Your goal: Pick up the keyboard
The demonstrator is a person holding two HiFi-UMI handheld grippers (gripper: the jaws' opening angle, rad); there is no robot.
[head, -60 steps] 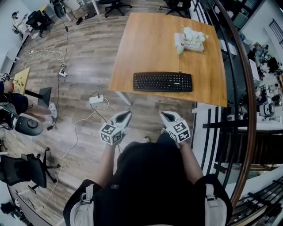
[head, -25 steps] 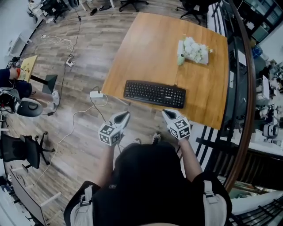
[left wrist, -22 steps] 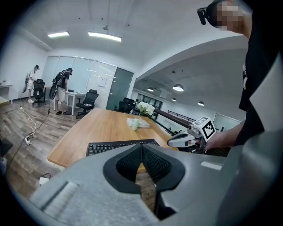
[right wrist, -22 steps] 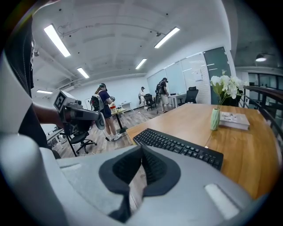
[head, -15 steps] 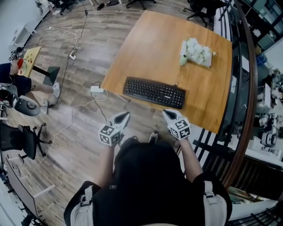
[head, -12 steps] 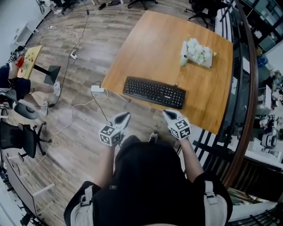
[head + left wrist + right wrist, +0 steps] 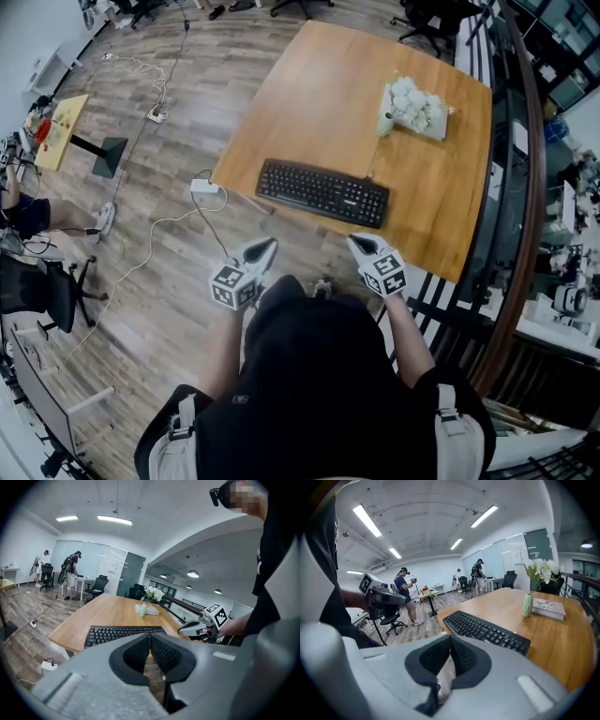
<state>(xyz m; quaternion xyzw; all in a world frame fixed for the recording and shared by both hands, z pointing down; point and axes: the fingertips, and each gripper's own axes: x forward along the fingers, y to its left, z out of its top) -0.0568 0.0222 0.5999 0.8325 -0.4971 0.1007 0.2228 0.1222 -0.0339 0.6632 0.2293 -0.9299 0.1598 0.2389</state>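
Note:
A black keyboard (image 7: 322, 191) lies near the front edge of a wooden table (image 7: 319, 94). It also shows in the left gripper view (image 7: 123, 633) and the right gripper view (image 7: 485, 630). My left gripper (image 7: 267, 247) is shut and empty, short of the table's front left corner, over the floor. My right gripper (image 7: 358, 243) is shut and empty too, just short of the table edge below the keyboard's right end. In their own views the left gripper (image 7: 150, 637) and right gripper (image 7: 450, 639) have their jaws pressed together with nothing between them.
A small green vase of white flowers (image 7: 403, 101) stands by a book at the table's back right. A white power strip (image 7: 203, 187) and cables lie on the floor left of the table. A railing (image 7: 514, 234) runs along the right, and an office chair (image 7: 37, 291) stands far left.
Both grippers have edged forward toward the table, so the keyboard sits slightly nearer to them. Both have stayed shut.

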